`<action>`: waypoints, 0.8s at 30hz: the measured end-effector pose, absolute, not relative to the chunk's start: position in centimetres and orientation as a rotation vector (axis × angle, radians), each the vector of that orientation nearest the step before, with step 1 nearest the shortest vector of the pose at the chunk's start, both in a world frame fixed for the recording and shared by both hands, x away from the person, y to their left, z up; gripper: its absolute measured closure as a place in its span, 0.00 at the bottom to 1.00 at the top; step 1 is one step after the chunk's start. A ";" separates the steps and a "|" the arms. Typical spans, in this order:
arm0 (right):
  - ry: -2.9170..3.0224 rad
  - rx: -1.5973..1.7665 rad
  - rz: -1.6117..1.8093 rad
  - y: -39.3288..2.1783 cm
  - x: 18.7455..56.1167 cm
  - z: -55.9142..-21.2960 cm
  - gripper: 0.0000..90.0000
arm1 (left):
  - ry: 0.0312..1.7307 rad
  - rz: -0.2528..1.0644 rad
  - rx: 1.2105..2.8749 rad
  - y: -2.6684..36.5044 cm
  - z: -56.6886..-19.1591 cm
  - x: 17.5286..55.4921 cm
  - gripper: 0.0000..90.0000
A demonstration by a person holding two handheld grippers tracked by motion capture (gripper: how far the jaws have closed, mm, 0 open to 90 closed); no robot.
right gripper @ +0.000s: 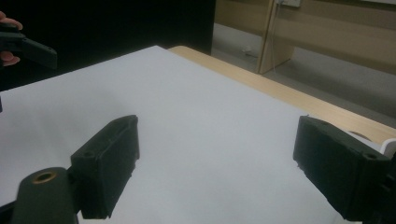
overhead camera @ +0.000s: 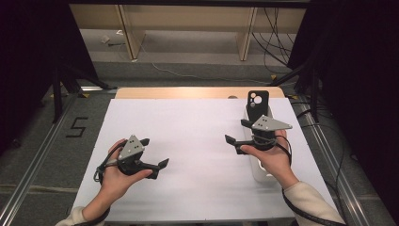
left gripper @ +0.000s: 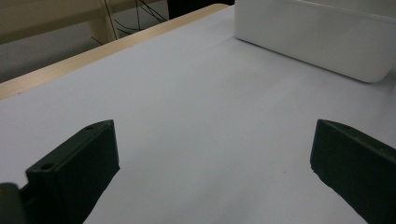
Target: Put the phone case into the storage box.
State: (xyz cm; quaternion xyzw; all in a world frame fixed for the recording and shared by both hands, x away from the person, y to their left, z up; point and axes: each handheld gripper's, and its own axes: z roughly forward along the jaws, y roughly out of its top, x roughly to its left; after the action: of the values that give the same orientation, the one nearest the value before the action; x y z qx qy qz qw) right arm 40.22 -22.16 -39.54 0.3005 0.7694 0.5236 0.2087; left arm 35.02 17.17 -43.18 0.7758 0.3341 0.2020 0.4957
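White box [overhead camera: 261, 165] lies under the right tool [overhead camera: 237, 131] (jaws apart), probably untouched.

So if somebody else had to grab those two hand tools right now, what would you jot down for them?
Left gripper: open, holding nothing, over the white table sheet at the near left.
Right gripper: open, holding nothing, at the right side just beside the white box.
Black phone case: standing upright at the far end of the white box, camera cutouts at the top, untouched.
Done: nothing grasped or visibly moved.
Left: probably reach the right gripper toward the phone case, which is nearest it, and take hold.
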 end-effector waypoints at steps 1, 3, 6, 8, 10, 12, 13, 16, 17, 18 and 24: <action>2.142 0.836 1.457 -22.2 40.2 -39.6 0.17 | 0.809 0.489 1.880 17.2 -43.2 35.0 0.01; 2.146 0.834 1.456 -22.2 40.0 -39.6 0.17 | 0.809 0.489 1.880 17.2 -43.2 35.0 0.01; 2.149 0.829 1.458 -22.1 39.9 -39.7 0.17 | 0.808 0.489 1.880 17.2 -43.2 35.0 0.01; 2.151 0.823 1.460 -22.1 39.7 -39.7 0.17 | 0.809 0.489 1.880 17.2 -43.2 35.0 0.01; 2.151 0.818 1.466 -22.1 39.6 -39.7 0.17 | 0.809 0.489 1.879 17.2 -43.2 35.0 0.01; 2.155 0.813 1.465 -22.1 39.5 -39.7 0.17 | 0.809 0.489 1.878 17.2 -43.1 35.0 0.01; 2.156 0.811 1.466 -22.1 39.5 -39.7 0.17 | 0.809 0.489 1.878 17.2 -43.1 35.0 0.01; 2.161 0.809 1.459 -22.2 39.3 -39.7 0.17 | 0.810 0.490 1.880 17.2 -43.2 35.0 0.01; 2.162 0.811 1.460 -22.2 39.3 -39.7 0.17 | 0.809 0.490 1.880 17.2 -43.2 35.0 0.01; 2.159 0.810 1.462 -22.2 39.2 -39.7 0.17 | 0.808 0.490 1.880 17.2 -43.2 35.0 0.01; 2.161 0.805 1.466 -22.6 39.0 -39.8 0.17 | 0.808 0.491 1.879 17.2 -43.1 35.0 0.01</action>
State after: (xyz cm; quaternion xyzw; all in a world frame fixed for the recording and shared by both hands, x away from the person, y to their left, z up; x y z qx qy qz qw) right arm 38.98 -22.57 -39.76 0.2886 0.7742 0.5254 0.2032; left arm 35.00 17.20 -43.14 0.7757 0.3336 0.2026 0.4959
